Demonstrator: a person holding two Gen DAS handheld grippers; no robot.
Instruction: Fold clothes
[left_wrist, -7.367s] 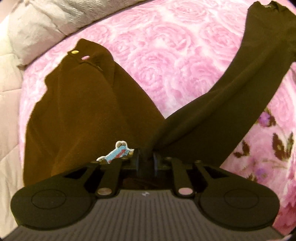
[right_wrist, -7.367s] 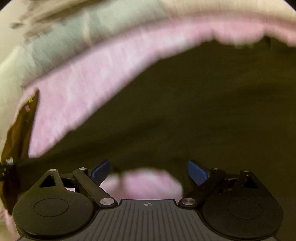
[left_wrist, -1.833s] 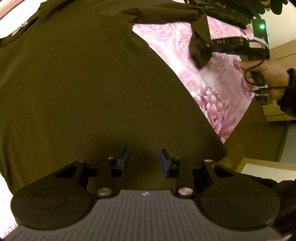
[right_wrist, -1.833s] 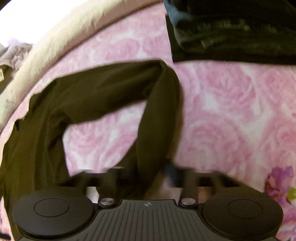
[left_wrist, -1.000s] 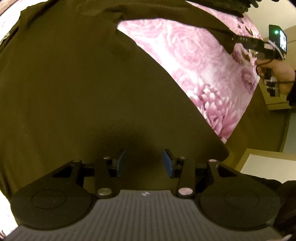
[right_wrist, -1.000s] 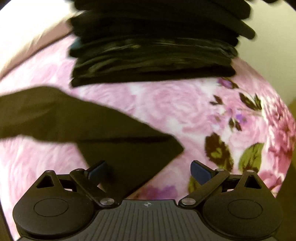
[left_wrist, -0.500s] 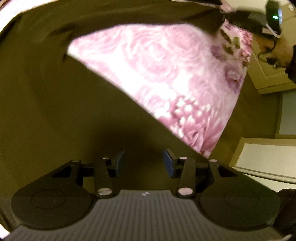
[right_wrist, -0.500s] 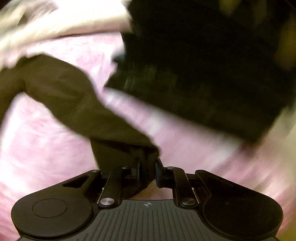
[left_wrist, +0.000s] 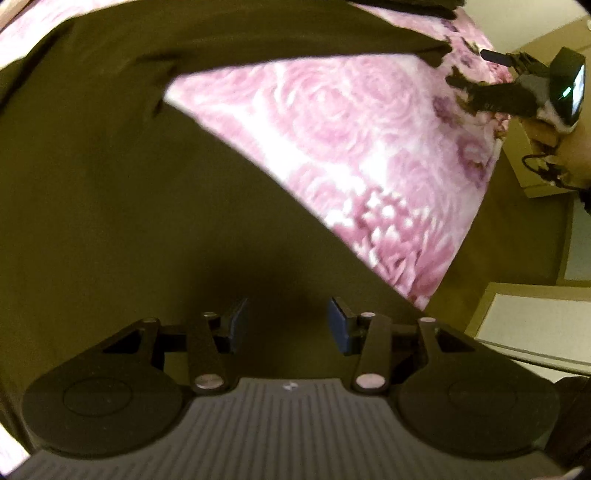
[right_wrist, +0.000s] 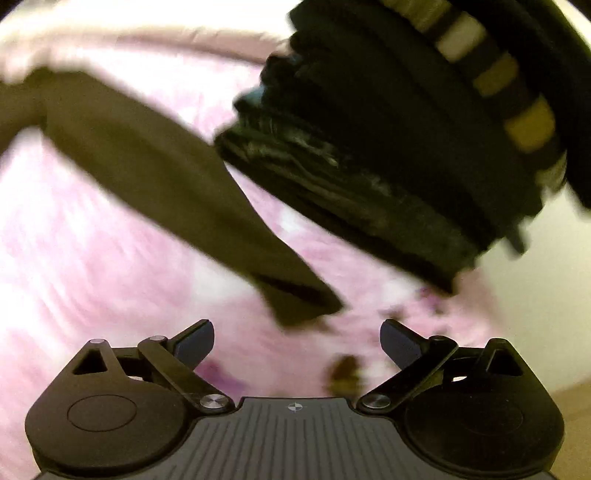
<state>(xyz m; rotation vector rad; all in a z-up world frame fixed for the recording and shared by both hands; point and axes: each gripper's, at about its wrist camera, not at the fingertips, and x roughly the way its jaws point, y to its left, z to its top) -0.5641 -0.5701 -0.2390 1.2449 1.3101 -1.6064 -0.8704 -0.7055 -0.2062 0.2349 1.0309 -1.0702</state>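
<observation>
A dark brown long-sleeved top (left_wrist: 110, 184) lies spread over the bed's pink rose-print cover (left_wrist: 351, 140). The left tool (left_wrist: 284, 325) hangs low over the body of the top near its lower hem, its blue pads (left_wrist: 338, 325) set a moderate way apart with only brown cloth showing between them; nothing is pinched, and whether the tips touch the fabric cannot be told from here. From the shoulder, one sleeve (left_wrist: 295, 40) runs out across the far side of the bed, leaving a wedge of pink cover bare between sleeve and body.

In the right wrist view, which is smeared by motion, the right tool (right_wrist: 297, 341) stands wide open and holds nothing. The cuff end of that sleeve (right_wrist: 295, 299) lies on the cover just ahead of the tips, apart from both pads. Beyond the sleeve, to the right, sits a stack of folded dark clothes (right_wrist: 369, 147), with a black garment striped in pale bands on top (right_wrist: 498, 74).

The left view also catches the right tool (left_wrist: 491, 74) at the far right edge of the bed beside the cuff, held in the person's hand (left_wrist: 576, 158), with a lit screen on its body. Past the edge of the bed, a brown floor (left_wrist: 517, 236) and pale furniture show
</observation>
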